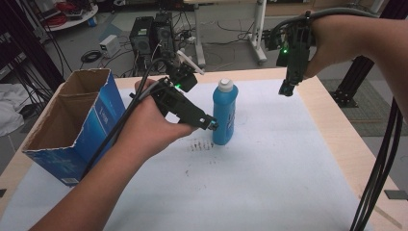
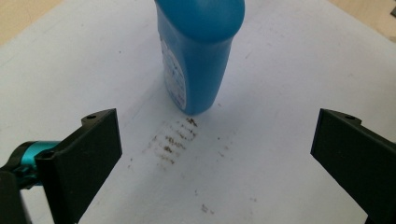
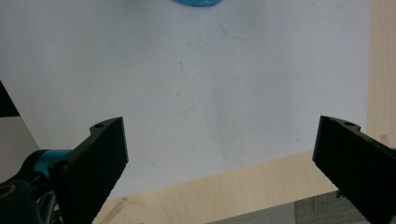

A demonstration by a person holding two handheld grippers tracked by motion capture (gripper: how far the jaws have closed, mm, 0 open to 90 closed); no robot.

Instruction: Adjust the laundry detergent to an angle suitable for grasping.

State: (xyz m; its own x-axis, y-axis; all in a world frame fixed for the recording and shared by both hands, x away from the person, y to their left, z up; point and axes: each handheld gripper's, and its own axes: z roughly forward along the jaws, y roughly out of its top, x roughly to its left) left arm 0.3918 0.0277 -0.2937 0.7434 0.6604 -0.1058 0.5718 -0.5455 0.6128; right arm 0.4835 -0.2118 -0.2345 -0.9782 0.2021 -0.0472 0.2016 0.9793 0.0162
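Cardboard box [image 1: 67, 127] with blue printed sides is sitting open-topped at the left edge of the table [image 1: 337, 139], on the white sheet [image 1: 269, 168]; its print is too small to read. Left gripper [image 1: 211, 124] is reaching toward the blue bottle [image 1: 224, 113], jaws spread wide in the left gripper view, tips just beside the bottle's lower body; contact cannot be told. The bottle is standing upright near the middle of the sheet, long axis vertical, white cap [image 1: 225, 85] pointing up, base on the sheet. In the left gripper view a pale label [image 2: 173, 70] is running down the bottle's [image 2: 198, 51] side, its writing blurred and unreadable. Brown smudges [image 2: 173, 140] are lying on the sheet just in front of the base. Right gripper [image 1: 286, 89] is hanging above the table's far right part, well apart from the bottle, pointing down, jaws spread wide with nothing between them in the right gripper view
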